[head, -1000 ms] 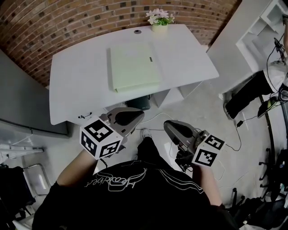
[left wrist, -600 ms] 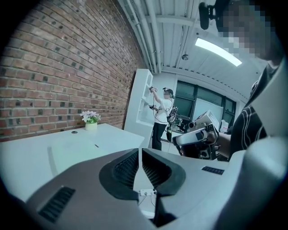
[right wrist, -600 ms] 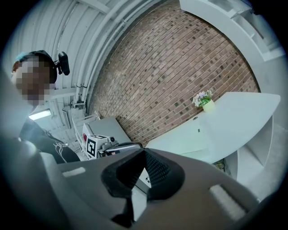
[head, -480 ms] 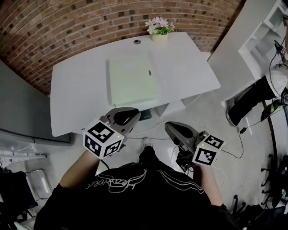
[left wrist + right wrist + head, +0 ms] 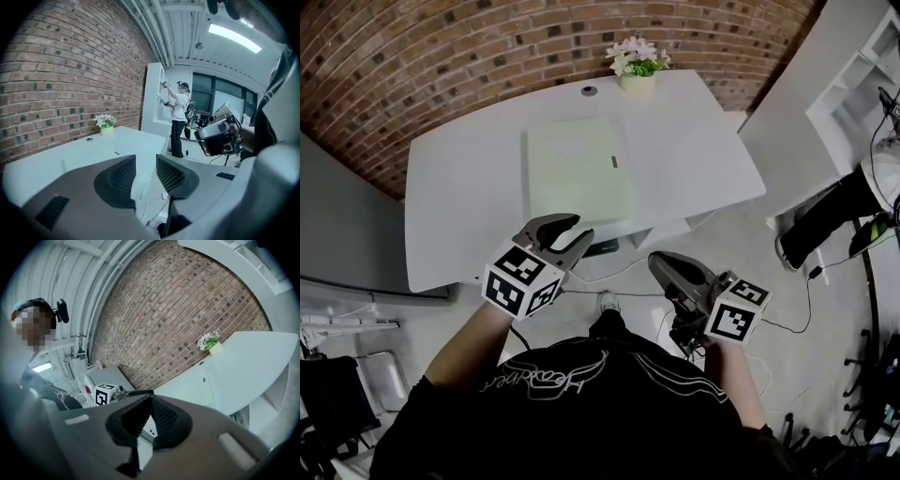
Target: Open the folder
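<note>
A pale green folder (image 5: 577, 169) lies shut and flat on the white table (image 5: 459, 206), long side running away from me. My left gripper (image 5: 577, 228) hovers at the table's near edge, just short of the folder's near end. Its jaws have just been opening and stand apart with nothing between them (image 5: 145, 164). My right gripper (image 5: 661, 265) hangs lower right, off the table and over the floor. Its jaws are shut with the tips touching (image 5: 151, 398), holding nothing.
A small pot of flowers (image 5: 636, 58) and a round cable hole (image 5: 589, 91) sit at the table's far edge against the brick wall. White shelving (image 5: 853, 75) stands to the right, where a person (image 5: 180, 117) is standing. Cables (image 5: 806, 272) trail on the floor.
Both grippers have moved forward toward the table. The left one has reached the near edge and its jaws have gone from shut to open. The right stays shut.
</note>
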Demonstrator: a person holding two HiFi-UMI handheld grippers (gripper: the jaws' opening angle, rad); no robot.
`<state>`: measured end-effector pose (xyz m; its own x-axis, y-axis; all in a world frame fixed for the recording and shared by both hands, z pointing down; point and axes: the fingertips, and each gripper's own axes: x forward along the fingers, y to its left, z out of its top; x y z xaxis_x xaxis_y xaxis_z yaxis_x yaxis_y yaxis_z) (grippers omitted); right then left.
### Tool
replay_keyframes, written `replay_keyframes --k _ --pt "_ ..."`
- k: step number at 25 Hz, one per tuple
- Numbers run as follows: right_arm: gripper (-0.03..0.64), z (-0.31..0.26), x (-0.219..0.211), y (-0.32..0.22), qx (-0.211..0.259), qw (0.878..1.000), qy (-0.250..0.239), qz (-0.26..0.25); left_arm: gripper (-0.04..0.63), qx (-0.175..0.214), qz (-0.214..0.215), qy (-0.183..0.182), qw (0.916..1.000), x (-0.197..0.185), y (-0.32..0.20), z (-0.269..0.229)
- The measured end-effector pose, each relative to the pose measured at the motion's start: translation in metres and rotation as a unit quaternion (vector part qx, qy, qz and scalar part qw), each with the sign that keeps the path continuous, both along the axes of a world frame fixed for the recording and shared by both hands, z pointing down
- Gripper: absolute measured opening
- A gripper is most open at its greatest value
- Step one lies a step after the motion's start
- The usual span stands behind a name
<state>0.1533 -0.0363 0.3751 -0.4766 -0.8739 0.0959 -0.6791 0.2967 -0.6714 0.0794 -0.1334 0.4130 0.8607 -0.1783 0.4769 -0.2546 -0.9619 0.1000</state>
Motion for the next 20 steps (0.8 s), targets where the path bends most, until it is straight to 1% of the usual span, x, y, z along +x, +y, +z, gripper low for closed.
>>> replay_keyframes --k 2,3,6,9,13,15,17,20 --pt "0.003 0.003 0.005 -0.005 -0.004 1.0 -0.004 0.001 0.114 0.011 0.004 -0.019 0.9997 0.004 -0.006 0.008" --pt "0.004 0.006 0.006 -0.008 -0.006 1.0 -0.006 0.001 0.128 0.018 0.008 -0.031 0.9993 0.006 -0.009 0.013" --pt "0.003 0.014 0.012 -0.014 -0.016 1.0 -0.016 0.002 0.149 0.042 0.017 -0.068 0.9967 0.012 -0.016 0.03" --pt "0.003 0.022 0.019 -0.019 -0.025 0.999 -0.023 0.005 0.193 0.059 0.019 -0.103 0.9927 0.02 -0.021 0.049" --pt "0.004 0.031 0.026 -0.025 -0.035 0.999 -0.031 0.007 0.196 0.081 0.031 -0.144 0.9857 0.028 -0.026 0.076" --pt "0.003 0.037 0.028 -0.028 -0.04 0.999 -0.035 0.008 0.196 0.093 0.04 -0.169 0.9804 0.031 -0.028 0.089" --pt "0.003 0.042 0.031 -0.029 -0.047 0.998 -0.038 0.01 0.196 0.113 0.051 -0.194 0.9731 0.033 -0.031 0.102" --pt "0.003 0.049 0.038 -0.031 -0.055 0.998 -0.042 0.013 0.196 0.159 0.077 -0.232 0.9566 0.036 -0.034 0.118"
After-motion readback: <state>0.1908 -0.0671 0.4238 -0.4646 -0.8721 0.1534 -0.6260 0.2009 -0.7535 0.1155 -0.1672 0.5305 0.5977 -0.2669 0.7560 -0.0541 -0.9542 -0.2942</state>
